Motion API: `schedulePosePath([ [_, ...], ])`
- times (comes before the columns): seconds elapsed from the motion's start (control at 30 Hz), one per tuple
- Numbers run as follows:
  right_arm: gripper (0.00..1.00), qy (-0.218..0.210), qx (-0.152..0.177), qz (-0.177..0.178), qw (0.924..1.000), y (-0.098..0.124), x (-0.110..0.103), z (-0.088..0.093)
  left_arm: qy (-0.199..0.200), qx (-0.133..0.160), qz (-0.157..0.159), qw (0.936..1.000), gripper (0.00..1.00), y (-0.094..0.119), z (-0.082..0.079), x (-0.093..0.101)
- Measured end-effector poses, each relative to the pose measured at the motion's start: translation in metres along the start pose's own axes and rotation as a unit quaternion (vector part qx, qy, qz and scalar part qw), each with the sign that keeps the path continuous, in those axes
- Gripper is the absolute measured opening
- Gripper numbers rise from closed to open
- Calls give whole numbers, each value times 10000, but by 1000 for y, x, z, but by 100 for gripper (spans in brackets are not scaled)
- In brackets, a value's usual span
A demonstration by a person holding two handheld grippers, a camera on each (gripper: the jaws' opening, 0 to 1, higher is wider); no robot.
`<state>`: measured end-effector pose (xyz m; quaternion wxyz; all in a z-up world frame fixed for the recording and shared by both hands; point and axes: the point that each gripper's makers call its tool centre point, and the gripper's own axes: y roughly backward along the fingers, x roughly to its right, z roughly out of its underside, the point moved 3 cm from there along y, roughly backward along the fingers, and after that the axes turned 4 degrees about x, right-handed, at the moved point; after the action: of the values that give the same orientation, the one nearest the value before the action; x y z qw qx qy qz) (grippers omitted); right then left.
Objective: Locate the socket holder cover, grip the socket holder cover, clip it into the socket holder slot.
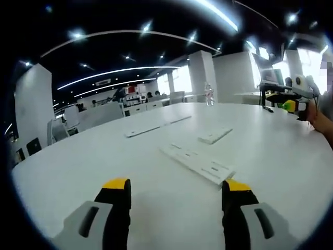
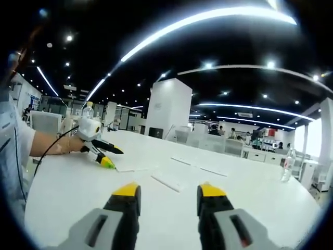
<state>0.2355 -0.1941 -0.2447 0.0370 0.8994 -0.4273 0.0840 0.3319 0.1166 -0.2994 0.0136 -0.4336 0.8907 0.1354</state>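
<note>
A long white socket holder [image 1: 197, 162] with small slots lies flat on the white table [image 1: 156, 208], just ahead of my left gripper [image 1: 177, 185], which is open and holds nothing. Beyond it rests a shorter white piece [image 1: 215, 135], possibly the cover. My right gripper [image 1: 276, 99] hovers at the table's far right edge, held by a hand. In the right gripper view, my right gripper [image 2: 168, 190] is open and empty, with a white strip [image 2: 167, 182] on the table just past its jaws. The left gripper [image 2: 115, 158] is at the left, apparently open above a flat white piece [image 2: 132, 168].
Two more white strips [image 1: 143, 130] [image 1: 179, 119] lie farther back on the table. A water bottle [image 1: 209, 95] [image 2: 287, 164] stands near the far edge. A person's sleeve [image 2: 13, 140] is at the left. Desks, chairs and pillars fill the room behind.
</note>
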Motion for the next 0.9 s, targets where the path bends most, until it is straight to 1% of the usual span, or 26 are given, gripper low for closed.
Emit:
schedulePosePath([
  [0.43,44,28,-10,13,10000,0,0,0,83,-84,-125,9999,71,-8,0,-8],
  [0.7,44,29,-9,20,10000,0,0,0,194,-146,-120,9996,72,-10,-1,-10],
  [0.77,44,31,-7,24,10000,0,0,-1,174,-160,-168,9996,70,-10,-1,-12],
  [0.9,44,29,-7,32,10000,0,0,-1,189,-183,-218,9994,71,-11,-1,-15],
])
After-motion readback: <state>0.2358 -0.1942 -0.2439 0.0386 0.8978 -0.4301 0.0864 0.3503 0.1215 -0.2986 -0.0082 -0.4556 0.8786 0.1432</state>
